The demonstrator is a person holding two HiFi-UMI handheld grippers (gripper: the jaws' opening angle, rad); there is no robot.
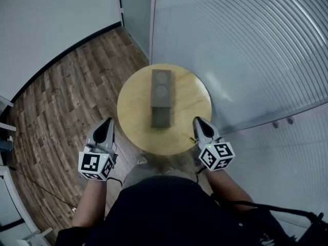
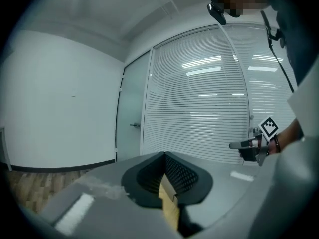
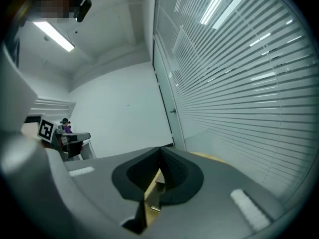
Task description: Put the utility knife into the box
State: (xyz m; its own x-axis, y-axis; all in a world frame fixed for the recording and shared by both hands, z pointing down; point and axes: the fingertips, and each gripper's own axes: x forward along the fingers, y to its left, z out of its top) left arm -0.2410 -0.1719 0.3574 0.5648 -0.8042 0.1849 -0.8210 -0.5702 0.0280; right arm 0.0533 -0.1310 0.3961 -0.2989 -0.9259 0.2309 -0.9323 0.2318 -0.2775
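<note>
1. Box [image 1: 161,97], grey and oblong, lies mid-way on the round wooden table [image 1: 192,99]; the utility knife I cannot make out.
2. My left gripper [image 1: 107,123] is clenched empty, just off the table's left edge.
3. My right gripper [image 1: 198,121] is clenched empty over the near right rim.

My left gripper [image 1: 106,123] and right gripper [image 1: 200,122] have smooth grey shells that look like matt plastic. The 2 pads [image 2: 182,176] inside each are black with a fine ribbed mesh texture, rubbery in look. The round table [image 1: 189,101] is pale wood, smooth with a soft satin finish. The box [image 1: 161,99] is dull matt grey; card or plastic, I cannot tell. The floor [image 1: 61,101] is brown wood planking with streaky grain. The wall [image 1: 51,14] is plain matt white. The partition [image 1: 246,50] is finely slatted and faintly glossy.
</note>
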